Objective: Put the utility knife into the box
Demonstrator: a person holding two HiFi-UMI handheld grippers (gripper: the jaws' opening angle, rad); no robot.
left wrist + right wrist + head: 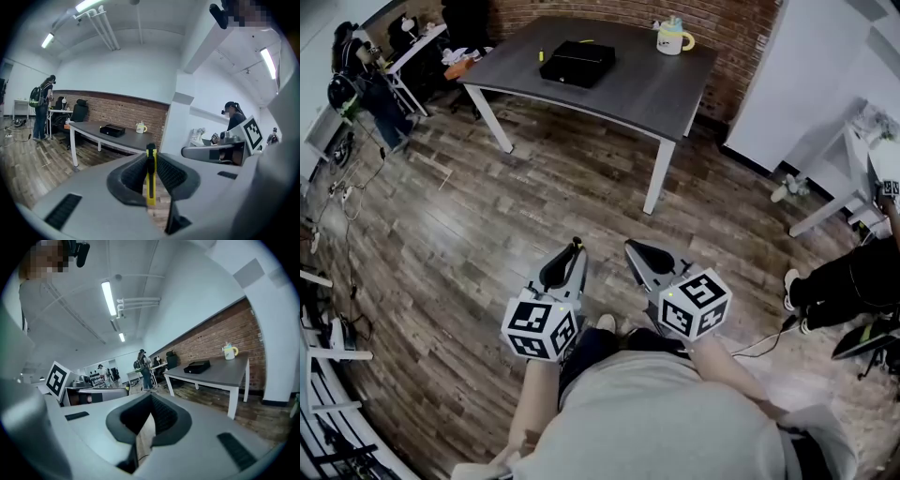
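Your left gripper (151, 152) has its fingers closed on the yellow utility knife (150, 187), which stands edge-on between them at the centre of the left gripper view; your right gripper (151, 398) holds nothing, its fingers drawn together at the tips; in the head view both sit low in the frame over the wooden floor (487, 216), well apart from the grey bench (647, 94) at upper centre, where the black box (577, 64) lies (a mug (673, 37) stands to its right).
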